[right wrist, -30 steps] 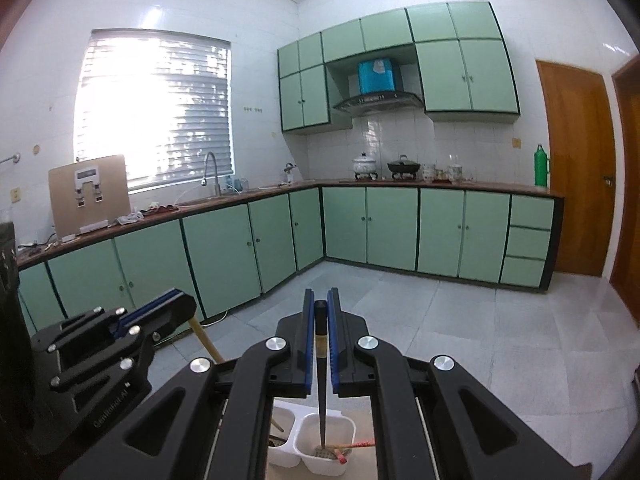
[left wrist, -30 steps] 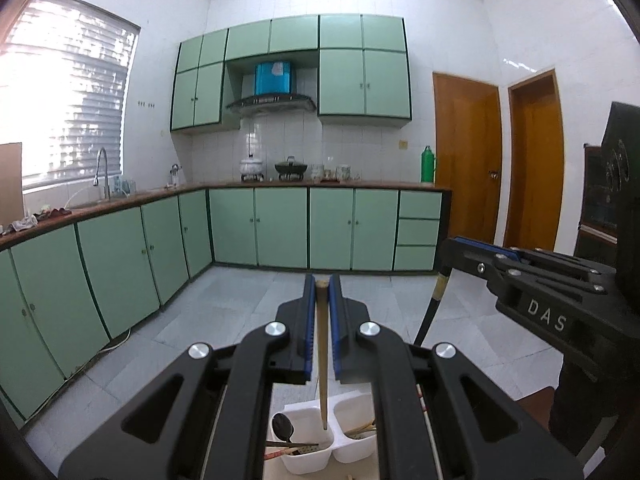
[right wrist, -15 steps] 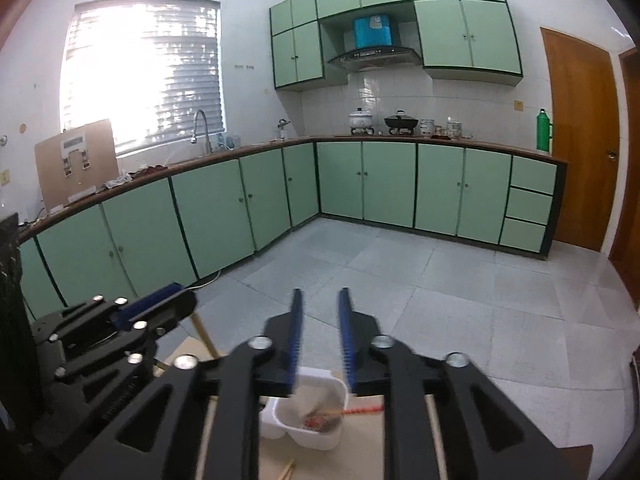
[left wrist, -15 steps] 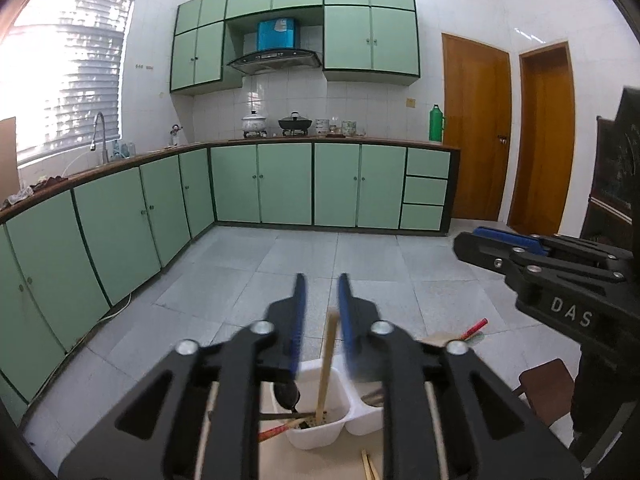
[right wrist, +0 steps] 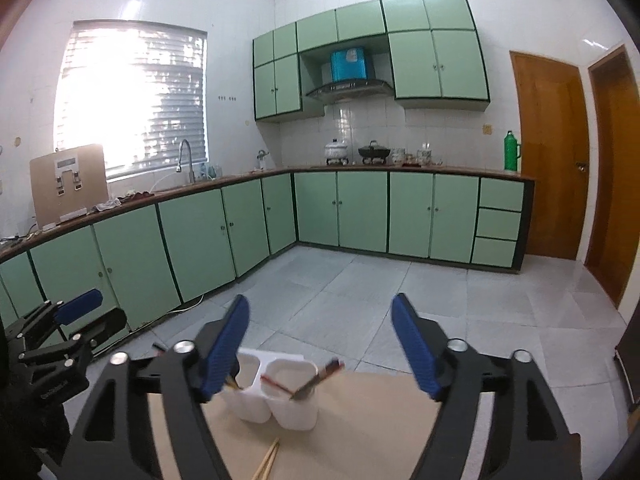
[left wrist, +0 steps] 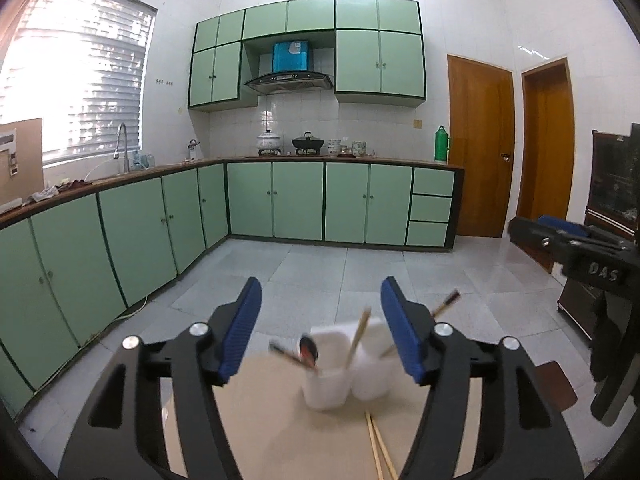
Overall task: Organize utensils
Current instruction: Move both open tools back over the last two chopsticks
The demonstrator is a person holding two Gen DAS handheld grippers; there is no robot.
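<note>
A white two-compartment holder (left wrist: 338, 376) stands on a beige table (left wrist: 280, 432). In the left wrist view, a wooden chopstick (left wrist: 357, 338) and a dark spoon (left wrist: 309, 349) lean in its left cup. My left gripper (left wrist: 322, 330) is open and empty just above it. In the right wrist view the holder (right wrist: 280, 396) has red-and-dark utensils (right wrist: 316, 378) in its right cup. My right gripper (right wrist: 322, 346) is open and empty above it. Loose chopsticks (left wrist: 378, 446) lie on the table in front.
The table's far edge drops to a tiled floor (right wrist: 360, 300). Green cabinets (left wrist: 160, 232) run along the left and back walls. A dark cabinet (left wrist: 612, 208) stands at the right. The right gripper's body (left wrist: 580, 256) shows in the left wrist view.
Both grippers were shut on utensils held upright over the holder. They have opened wide, and the utensils now rest in the cups. Both grippers have pulled back.
</note>
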